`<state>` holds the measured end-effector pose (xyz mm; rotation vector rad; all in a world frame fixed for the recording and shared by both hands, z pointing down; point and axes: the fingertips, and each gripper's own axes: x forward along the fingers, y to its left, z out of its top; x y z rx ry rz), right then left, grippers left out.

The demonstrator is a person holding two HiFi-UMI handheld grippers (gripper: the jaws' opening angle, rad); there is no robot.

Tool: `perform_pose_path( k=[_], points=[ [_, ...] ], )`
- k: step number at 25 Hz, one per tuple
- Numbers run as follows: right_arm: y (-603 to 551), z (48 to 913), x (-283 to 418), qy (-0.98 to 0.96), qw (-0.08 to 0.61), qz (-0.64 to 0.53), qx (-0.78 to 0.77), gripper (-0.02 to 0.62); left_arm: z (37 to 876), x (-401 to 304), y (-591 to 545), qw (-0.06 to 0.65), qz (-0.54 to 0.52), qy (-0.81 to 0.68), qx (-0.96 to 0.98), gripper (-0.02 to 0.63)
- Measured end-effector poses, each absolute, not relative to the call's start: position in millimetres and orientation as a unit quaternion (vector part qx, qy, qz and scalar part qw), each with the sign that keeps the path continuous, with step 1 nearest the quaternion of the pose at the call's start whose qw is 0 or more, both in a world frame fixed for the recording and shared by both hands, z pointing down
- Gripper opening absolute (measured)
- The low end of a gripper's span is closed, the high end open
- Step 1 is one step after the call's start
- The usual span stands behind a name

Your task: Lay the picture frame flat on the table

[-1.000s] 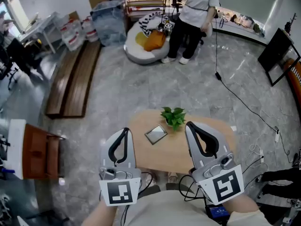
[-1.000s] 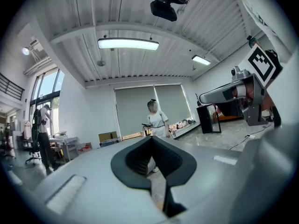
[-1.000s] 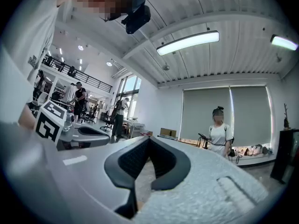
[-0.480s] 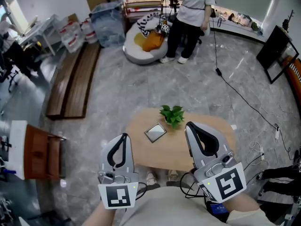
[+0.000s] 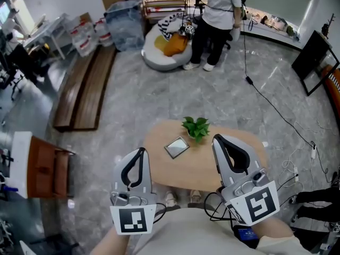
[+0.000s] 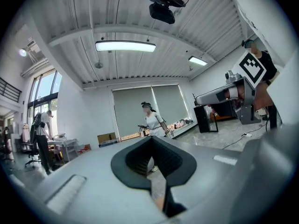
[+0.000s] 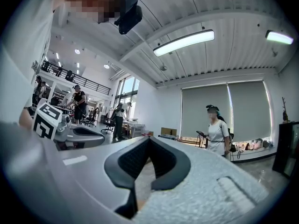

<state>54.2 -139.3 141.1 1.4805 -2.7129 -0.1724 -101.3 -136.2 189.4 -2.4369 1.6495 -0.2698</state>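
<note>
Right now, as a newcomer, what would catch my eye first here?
The left gripper and right gripper, grey with marker cubes, loom at the bottom of the head view, fingers shut and empty. Beyond them a small wooden table carries a picture frame lying flat beside a green plant. A person stands farther off, at the top.

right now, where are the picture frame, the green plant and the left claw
picture frame (image 5: 176,147), head view, middle of its face
green plant (image 5: 196,127), head view, centre of its leaves
left claw (image 5: 141,152), head view, at its closed fingertips
</note>
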Motion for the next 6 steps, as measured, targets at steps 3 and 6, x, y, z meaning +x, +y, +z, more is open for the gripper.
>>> perform_pose_path(
  k=[3,6],
  points=[
    [-136.4,141.2,56.3,-0.876,0.022,-0.058,0.478,0.002,187.4,-98.1,-132.6,0.097,-0.088,0.555,-0.821,0.02],
    [-132.5,145.2,57.4,-0.877,0.021,-0.06,0.476,0.002,189.4,-94.6,-128.9,0.107,-0.092,0.552,-0.822,0.02]
  ],
)
